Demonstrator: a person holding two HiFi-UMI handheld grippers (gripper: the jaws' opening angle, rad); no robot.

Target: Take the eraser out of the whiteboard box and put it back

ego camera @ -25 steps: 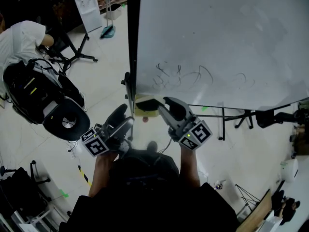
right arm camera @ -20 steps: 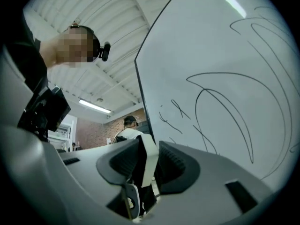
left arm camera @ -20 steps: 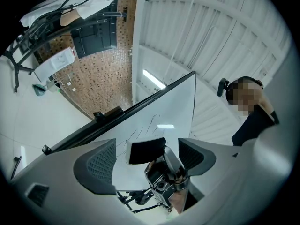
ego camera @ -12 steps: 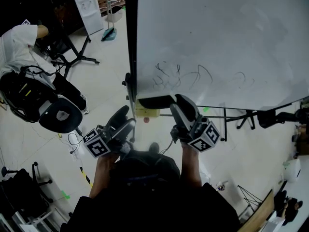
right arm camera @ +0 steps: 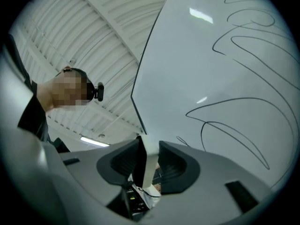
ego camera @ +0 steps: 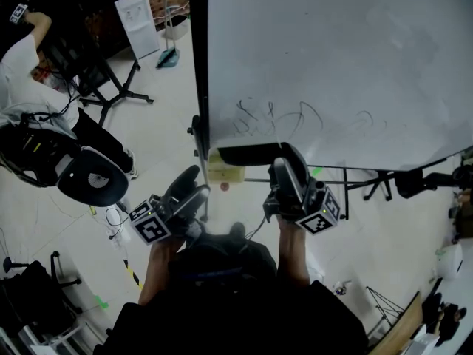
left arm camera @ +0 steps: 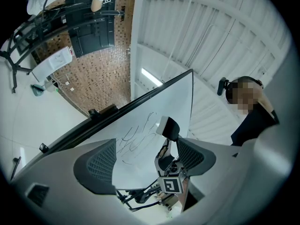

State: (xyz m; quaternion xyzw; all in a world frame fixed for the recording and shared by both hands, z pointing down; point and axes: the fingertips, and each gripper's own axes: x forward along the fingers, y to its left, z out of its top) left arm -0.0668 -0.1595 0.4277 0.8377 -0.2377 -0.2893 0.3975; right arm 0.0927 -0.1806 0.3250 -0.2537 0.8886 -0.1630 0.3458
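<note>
Right gripper (right arm camera: 150, 154): jaws clenched on the eraser (right arm camera: 148, 168). It stands edge-on between them, showing a pale face and a black face.

In the head view we see the eraser as a long dark bar reaching left from those jaws. It lies along the lower edge of the whiteboard (ego camera: 332, 65), just above the yellow box (ego camera: 224, 173) at the board's lower left corner. The eraser is out of the box. We cannot tell whether it touches the board.

Left gripper (left arm camera: 145, 146): jaws released and wide apart, nothing between them. Through the gap we see the board and the right gripper holding the eraser raised. In the head view the left gripper sits lower than the right one and to its left, near the box but apart from it.

Black scribbles (ego camera: 273, 117) run across the lower left of the board, just above the eraser.

The floor (ego camera: 170, 124) is pale, with a small red spot (ego camera: 224, 186) just below the box. A person (ego camera: 18, 65) in a white top is at the far left, well apart from the board.
</note>
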